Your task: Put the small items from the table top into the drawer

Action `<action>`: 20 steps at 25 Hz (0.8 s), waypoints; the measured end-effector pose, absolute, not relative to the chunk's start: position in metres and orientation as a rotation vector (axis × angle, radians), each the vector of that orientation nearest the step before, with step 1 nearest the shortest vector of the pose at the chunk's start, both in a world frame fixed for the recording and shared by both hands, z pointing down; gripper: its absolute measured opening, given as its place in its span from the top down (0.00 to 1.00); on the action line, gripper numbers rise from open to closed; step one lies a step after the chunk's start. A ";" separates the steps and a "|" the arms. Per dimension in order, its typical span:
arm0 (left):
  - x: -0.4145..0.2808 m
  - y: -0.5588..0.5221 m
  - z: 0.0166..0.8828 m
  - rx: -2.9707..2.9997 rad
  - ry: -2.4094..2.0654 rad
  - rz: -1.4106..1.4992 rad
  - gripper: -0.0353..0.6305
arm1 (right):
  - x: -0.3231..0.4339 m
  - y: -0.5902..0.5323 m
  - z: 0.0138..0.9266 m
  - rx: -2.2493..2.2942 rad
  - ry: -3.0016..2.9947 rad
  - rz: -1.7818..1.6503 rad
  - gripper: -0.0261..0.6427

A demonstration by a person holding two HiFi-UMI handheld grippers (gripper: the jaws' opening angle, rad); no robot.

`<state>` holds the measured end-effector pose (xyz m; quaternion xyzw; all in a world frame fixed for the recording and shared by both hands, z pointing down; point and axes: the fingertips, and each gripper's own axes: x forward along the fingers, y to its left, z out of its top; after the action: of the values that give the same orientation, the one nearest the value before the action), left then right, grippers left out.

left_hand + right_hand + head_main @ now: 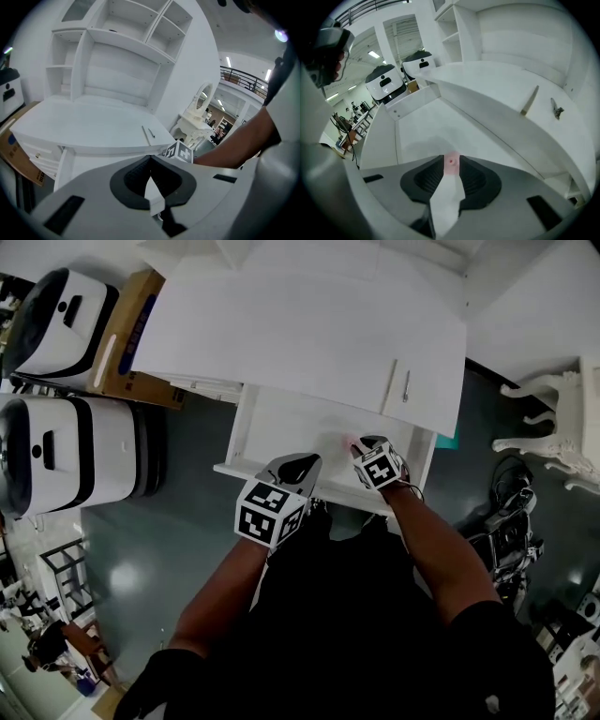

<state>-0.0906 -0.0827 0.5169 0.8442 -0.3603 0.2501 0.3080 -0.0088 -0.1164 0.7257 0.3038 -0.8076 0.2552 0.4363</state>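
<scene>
Your right gripper (450,159) pinches the small pink item (451,168), with the drawer (422,126) floor directly beneath its jaws. Your left gripper (150,161) hangs closed and empty at the drawer's near edge.

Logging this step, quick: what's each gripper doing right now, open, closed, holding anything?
Left gripper: shut, nothing between the jaws.
Right gripper: shut on a small pink item, over the open drawer.

Drawer (281,423): white, pulled open.
Pink piece (451,165): small, red-dotted; your right gripper (450,161) pinches it over the drawer's 3 o'clock side.
Stick (529,100), dark clip (556,109): side by side on the table top (501,84), 1 o'clock from the drawer.
</scene>
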 end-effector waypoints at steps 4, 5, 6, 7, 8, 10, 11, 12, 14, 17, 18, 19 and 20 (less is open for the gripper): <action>-0.079 -0.085 0.511 2.262 -0.939 0.641 0.94 | -0.001 -0.116 0.692 0.815 -2.054 0.645 0.81; -0.076 -0.085 0.509 2.270 -0.932 0.638 0.94 | 0.001 -0.115 0.682 0.828 -2.068 0.649 0.81; -0.073 -0.084 0.508 2.277 -0.926 0.635 0.94 | 0.003 -0.115 0.673 0.841 -2.083 0.651 0.81; -0.071 -0.083 0.507 2.284 -0.920 0.631 0.94 | 0.006 -0.114 0.662 0.857 -2.100 0.653 0.81; -0.069 -0.083 0.506 2.289 -0.916 0.625 0.94 | 0.008 -0.113 0.651 0.875 -2.121 0.655 0.81; -0.066 -0.081 0.503 2.299 -0.911 0.615 0.94 | 0.013 -0.108 0.627 0.915 -2.167 0.658 0.82; -0.064 -0.081 0.502 2.304 -0.908 0.610 0.94 | 0.017 -0.106 0.615 0.937 -2.188 0.660 0.84; -0.062 -0.081 0.500 2.310 -0.905 0.606 0.94 | 0.021 -0.104 0.604 0.959 -2.206 0.663 0.86; -0.058 -0.081 0.495 2.325 -0.895 0.598 0.94 | 0.031 -0.100 0.583 1.001 -2.241 0.667 0.87; -0.050 -0.080 0.489 2.354 -0.881 0.595 0.94 | 0.043 -0.094 0.552 1.049 -2.300 0.667 0.89; -0.047 -0.080 0.487 2.363 -0.876 0.597 0.94 | 0.047 -0.090 0.545 1.054 -2.317 0.673 0.90; -0.045 -0.079 0.486 2.372 -0.871 0.599 0.94 | 0.051 -0.087 0.539 1.059 -2.329 0.684 0.90; -0.043 -0.079 0.485 2.381 -0.865 0.602 0.94 | 0.056 -0.084 0.534 1.070 -2.337 0.695 0.90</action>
<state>-0.0427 -0.0795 0.4846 0.8815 -0.3203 0.2231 0.2657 0.0556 -0.0843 0.5338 0.3905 -0.8527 0.2536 0.2369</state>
